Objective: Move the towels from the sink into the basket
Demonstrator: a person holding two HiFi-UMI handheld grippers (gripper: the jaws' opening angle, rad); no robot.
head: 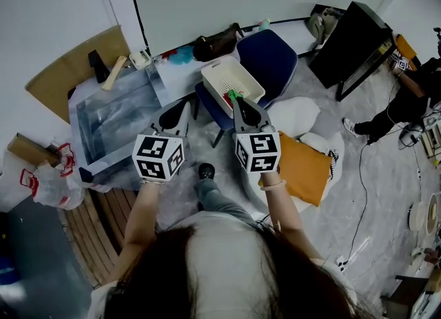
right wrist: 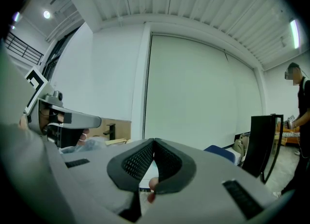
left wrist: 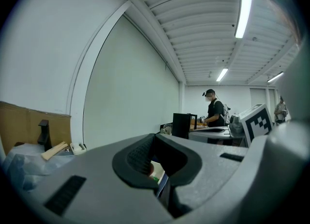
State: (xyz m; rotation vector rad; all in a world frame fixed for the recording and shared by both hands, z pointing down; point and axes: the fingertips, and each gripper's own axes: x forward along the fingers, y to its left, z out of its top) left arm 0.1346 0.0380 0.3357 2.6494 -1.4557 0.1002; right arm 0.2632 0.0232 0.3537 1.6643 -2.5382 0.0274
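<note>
Green towel (head: 232,94) sits in the white basket (head: 242,76) by my right gripper (head: 235,100); fingers clenched empty there and on my left gripper (head: 187,102).

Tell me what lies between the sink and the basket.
The left gripper, jaws shut, hangs between the sink and the basket, seen in the head view.

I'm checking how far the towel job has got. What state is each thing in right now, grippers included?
Left gripper: jaws together, nothing between them.
Right gripper: jaws together, nothing held.
Sink: wrapped in plastic, no towel visible inside.
Basket: upright on the blue chair, holding red and green cloth.
</note>
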